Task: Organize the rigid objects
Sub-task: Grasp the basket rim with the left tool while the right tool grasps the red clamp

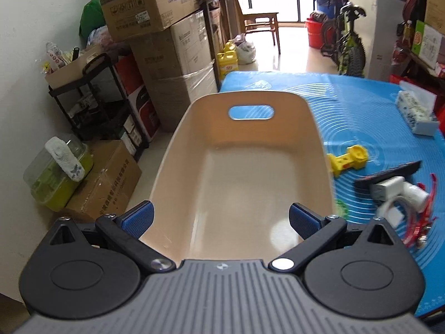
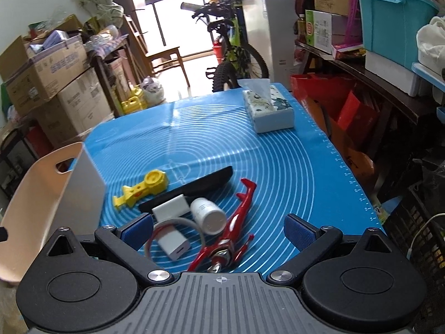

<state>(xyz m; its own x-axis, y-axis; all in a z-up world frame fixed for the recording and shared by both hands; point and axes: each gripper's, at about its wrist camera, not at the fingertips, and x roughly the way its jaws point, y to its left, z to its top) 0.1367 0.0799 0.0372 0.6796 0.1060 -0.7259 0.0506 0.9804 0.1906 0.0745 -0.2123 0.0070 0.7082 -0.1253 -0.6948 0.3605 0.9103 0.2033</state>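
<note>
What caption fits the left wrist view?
Open left gripper over an empty bin beside toys on a blue mat.

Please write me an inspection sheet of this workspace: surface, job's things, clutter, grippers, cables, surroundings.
Surface: blue silicone mat with white circles.
Job's things: empty beige plastic bin with handle cutout; yellow plastic toy part, long black plastic bar, white pill bottle on its side, red plastic figure, all loose on the mat.
Clutter: patterned tissue box.
Grippers: left gripper over the bin, jaws open; right gripper above the objects, jaws open.
Cables: white charger block with looped grey cable.
Surroundings: stacked cardboard boxes, green bicycle.
</note>
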